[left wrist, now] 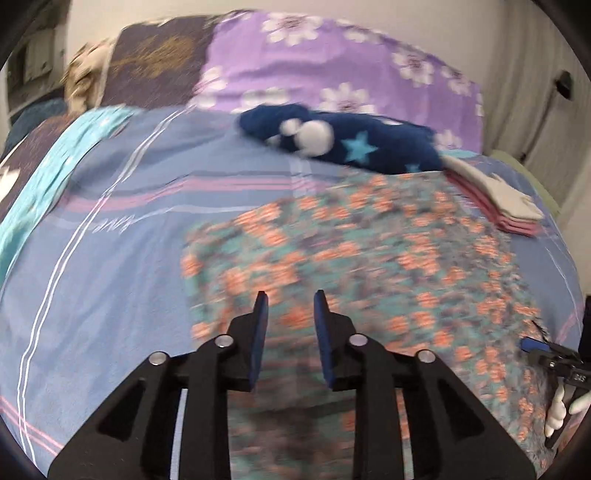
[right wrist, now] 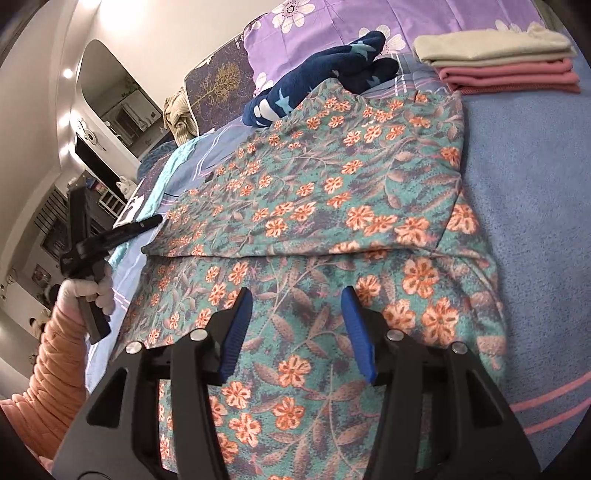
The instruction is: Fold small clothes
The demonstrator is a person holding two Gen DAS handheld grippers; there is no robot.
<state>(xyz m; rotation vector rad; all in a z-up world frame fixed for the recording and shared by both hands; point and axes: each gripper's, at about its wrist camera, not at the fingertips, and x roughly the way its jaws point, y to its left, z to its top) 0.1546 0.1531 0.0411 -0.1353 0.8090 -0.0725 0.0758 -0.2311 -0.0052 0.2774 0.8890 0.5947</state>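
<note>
— Bedroom, is it? What's on the bed [right wrist: 535,184]?

— Blue striped sheet, with a purple flowered pillow [right wrist: 332,22] at the head. A teal garment with orange flowers [right wrist: 314,192] lies spread across the middle, its far part folded over so an edge runs across it. Behind it sits a dark blue fleece piece with light stars [right wrist: 317,77], crumpled. To the right of that, a small stack of folded clothes [right wrist: 506,62], beige on top of pink.

— And the left claw [left wrist: 290,297]?

— It hangs over the near left part of the flowered garment, fingers spread a little with nothing between them. The left view is blurred. From the right camera it shows at the left edge of the garment, held by a white-gloved hand [right wrist: 92,291] in an orange sleeve [right wrist: 55,369].

— The right claw [right wrist: 297,293]?

— Spread wider, empty, poised over the near part of the same garment; I cannot tell whether the tips touch the cloth
</note>
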